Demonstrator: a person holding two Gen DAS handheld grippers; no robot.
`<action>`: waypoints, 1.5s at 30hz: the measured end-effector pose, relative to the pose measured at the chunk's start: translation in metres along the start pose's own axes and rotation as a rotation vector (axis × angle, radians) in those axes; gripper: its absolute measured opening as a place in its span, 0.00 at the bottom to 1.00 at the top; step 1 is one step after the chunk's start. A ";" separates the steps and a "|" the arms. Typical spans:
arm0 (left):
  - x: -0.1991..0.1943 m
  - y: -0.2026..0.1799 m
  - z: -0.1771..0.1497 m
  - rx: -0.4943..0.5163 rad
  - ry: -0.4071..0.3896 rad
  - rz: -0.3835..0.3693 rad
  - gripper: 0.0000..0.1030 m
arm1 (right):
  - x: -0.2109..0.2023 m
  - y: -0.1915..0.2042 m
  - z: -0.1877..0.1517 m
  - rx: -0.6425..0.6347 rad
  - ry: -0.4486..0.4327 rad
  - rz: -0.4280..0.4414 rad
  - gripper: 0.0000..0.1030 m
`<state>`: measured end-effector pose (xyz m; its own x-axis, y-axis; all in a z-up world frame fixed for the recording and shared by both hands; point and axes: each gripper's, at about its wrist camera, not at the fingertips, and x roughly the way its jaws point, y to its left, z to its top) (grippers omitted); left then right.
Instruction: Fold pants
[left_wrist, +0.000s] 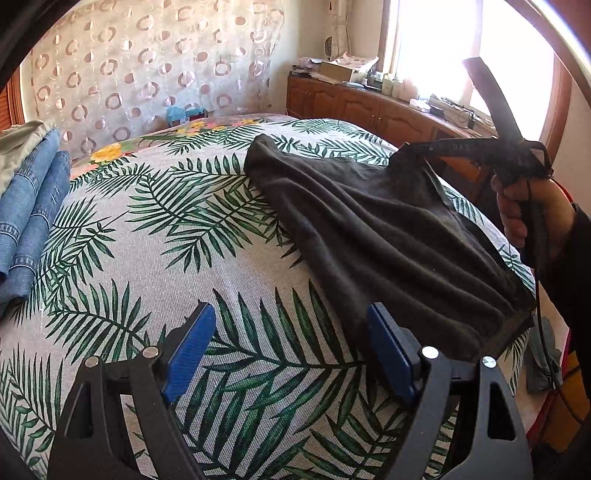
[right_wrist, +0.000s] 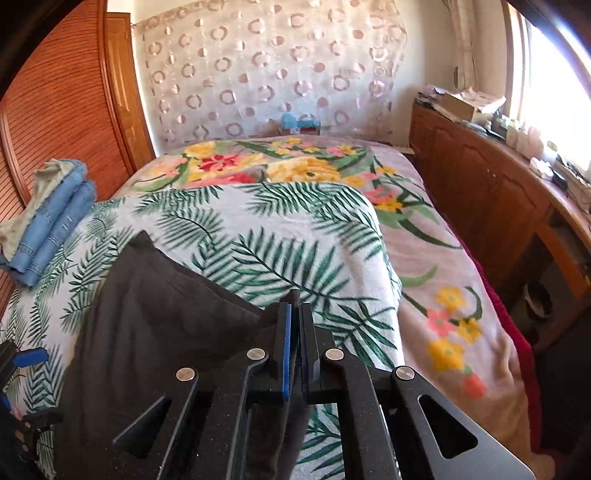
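The dark pants (left_wrist: 373, 236) lie on the bed (left_wrist: 147, 258), one edge lifted by the right claw (right_wrist: 295, 306), pinched tight on the fabric. The left claw (left_wrist: 291, 328) hangs spread over bare leaf-print cover. Folded jeans (left_wrist: 29, 221) sit at nine o'clock, well apart; a wooden cabinet (right_wrist: 480, 192) stands at two o'clock

Your pants (left_wrist: 373, 229) are charcoal grey, bedspread (left_wrist: 155, 258) is white with green fern leaves, folded jeans (left_wrist: 29, 218) are blue.
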<state>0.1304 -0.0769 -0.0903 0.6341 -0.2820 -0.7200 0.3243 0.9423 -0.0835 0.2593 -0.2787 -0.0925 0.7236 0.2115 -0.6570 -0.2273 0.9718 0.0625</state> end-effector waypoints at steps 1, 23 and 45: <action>0.000 0.000 0.000 0.000 0.000 0.000 0.81 | 0.000 -0.002 0.001 0.004 0.001 -0.004 0.03; 0.007 -0.003 0.000 0.019 0.039 0.019 0.81 | -0.075 0.014 -0.082 -0.005 0.007 0.069 0.30; 0.000 -0.007 -0.001 0.040 0.066 0.032 0.82 | -0.130 0.019 -0.130 0.004 0.006 0.032 0.41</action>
<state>0.1273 -0.0830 -0.0902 0.5974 -0.2381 -0.7657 0.3331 0.9423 -0.0331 0.0760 -0.3018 -0.1034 0.7118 0.2417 -0.6595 -0.2477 0.9650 0.0864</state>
